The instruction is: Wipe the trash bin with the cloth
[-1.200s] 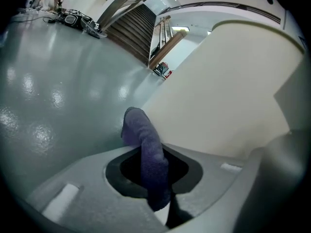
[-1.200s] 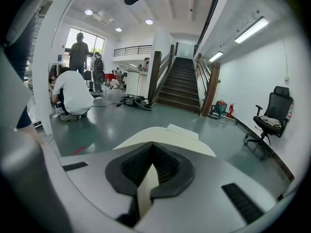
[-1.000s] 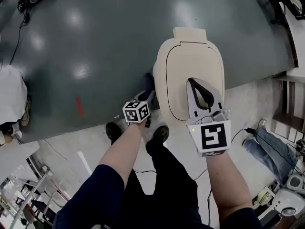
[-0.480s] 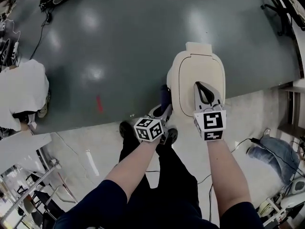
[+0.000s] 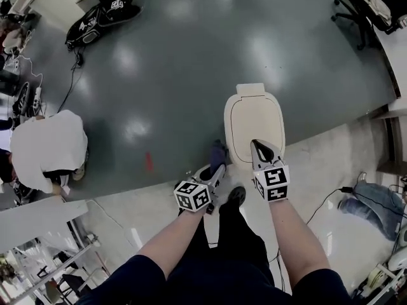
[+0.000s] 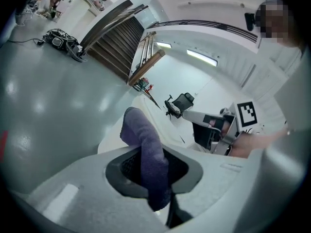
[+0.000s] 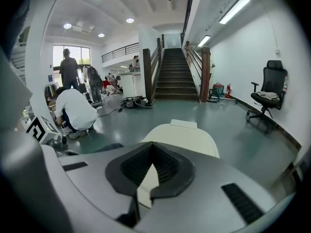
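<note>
Since a second ago both arms have drawn back toward the body, and the scene reads smaller in the head view. I note the right tongs, earlier over the middle of the lid, now at the near edge of the cream trash bin. They are clenched on nothing, and the cream lid shows through the slit between the pads. I see the left tongs grasping the purple cloth, which stands up out of them just beside the bin's left side; contact with the bin I cannot tell. Bin stands lid down on the grey-green floor. Person in a white shirt crouches well to the left.
</note>
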A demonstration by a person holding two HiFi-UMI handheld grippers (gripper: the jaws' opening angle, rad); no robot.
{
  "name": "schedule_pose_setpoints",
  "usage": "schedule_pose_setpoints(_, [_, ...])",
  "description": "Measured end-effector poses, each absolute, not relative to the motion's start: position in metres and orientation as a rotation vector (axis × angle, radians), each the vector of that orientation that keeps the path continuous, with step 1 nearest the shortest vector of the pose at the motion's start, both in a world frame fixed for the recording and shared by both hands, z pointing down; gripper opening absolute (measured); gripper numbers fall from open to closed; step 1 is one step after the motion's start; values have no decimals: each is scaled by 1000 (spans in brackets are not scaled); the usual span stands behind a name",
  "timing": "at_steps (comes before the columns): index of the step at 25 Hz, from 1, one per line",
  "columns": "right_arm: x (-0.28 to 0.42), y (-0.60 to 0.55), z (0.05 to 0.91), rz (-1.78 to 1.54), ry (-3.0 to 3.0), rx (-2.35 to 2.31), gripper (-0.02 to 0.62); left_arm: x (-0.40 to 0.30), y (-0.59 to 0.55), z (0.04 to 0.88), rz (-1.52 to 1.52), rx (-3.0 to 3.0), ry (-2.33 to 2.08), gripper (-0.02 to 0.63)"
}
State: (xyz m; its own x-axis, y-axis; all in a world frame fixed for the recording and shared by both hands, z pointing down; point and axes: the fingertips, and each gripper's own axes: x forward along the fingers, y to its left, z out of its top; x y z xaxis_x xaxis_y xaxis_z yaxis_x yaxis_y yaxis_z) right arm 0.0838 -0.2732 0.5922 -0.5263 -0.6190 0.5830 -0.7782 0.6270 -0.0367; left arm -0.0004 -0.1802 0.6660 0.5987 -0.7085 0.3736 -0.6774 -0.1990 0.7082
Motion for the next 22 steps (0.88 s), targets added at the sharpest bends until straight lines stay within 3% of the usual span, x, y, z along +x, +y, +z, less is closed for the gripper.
schedule_pose_setpoints(13, [140, -216, 462, 489, -2403, 1272, 5, 32, -163, 468, 61, 2241, -939, 54])
schedule_pose_setpoints(22, [115, -155, 369, 468, -2558, 1210, 5, 38, -139, 360, 64, 2386, -913, 54])
